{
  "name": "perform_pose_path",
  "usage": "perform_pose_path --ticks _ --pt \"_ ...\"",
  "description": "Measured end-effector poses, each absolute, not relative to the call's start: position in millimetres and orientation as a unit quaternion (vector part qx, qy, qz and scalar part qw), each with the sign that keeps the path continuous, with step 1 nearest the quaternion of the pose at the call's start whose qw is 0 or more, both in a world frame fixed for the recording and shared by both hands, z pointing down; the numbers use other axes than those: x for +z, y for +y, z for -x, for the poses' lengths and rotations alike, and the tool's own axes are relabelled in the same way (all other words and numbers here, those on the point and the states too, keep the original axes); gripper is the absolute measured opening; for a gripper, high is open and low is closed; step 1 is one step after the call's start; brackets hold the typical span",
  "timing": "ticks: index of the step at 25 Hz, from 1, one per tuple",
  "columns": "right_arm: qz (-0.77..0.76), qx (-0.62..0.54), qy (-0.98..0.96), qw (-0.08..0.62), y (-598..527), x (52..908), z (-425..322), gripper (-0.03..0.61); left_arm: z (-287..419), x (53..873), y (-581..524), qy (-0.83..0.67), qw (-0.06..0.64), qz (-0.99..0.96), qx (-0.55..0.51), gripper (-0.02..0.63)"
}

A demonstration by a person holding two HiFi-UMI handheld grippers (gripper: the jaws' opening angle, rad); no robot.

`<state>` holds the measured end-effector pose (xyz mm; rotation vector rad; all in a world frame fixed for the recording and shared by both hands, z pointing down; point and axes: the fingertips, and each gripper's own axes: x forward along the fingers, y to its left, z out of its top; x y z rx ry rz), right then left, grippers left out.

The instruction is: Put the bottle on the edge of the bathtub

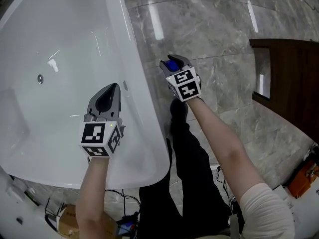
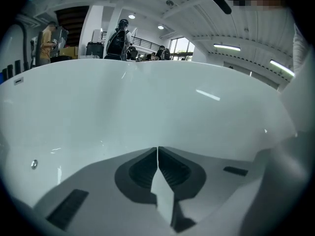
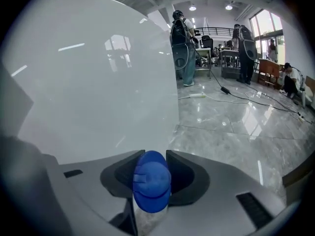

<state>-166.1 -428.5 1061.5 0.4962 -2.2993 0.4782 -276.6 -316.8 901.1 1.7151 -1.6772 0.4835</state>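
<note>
Right hand-held gripper (image 1: 174,61) was clamped on the bottle (image 3: 151,181), its blue cap showing between the jaws. It was held over the marble floor (image 1: 219,59), just beside the bathtub (image 1: 149,128) outer wall. Left hand-held gripper (image 2: 157,149) had its jaws together, empty, over the tub interior. Bottle was not yet on the rim. Judged status: pickup done; carrying it across to the edge, setting down and release remained.
</note>
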Motion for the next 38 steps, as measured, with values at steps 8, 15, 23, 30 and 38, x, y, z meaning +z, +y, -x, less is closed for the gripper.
perform_pose_path --ticks 8,15,23,30,38 --pt "-0.182 0.185 -0.881 0.396 -414.5 1123.4 169.0 0.143 276.0 906.8 -315.5 -0.644 0.356 -0.658 0.157 0.061" --pt "-0.154 0.160 -0.875 0.430 -401.1 1155.8 169.4 0.143 272.6 905.1 -318.7 -0.643 0.331 -0.670 0.168 0.061" --pt "-0.136 0.151 -0.866 0.458 -393.3 1183.9 167.9 0.141 274.4 905.1 -315.2 -0.644 0.334 -0.667 0.172 0.061" --pt "-0.119 0.160 -0.869 0.452 -392.2 1187.3 184.5 0.135 281.1 901.2 -314.5 -0.648 0.331 -0.664 0.170 0.061" --pt "-0.124 0.188 -0.873 0.433 -392.6 1162.9 178.5 0.216 283.5 896.6 -302.5 -0.643 0.334 -0.664 0.185 0.061"
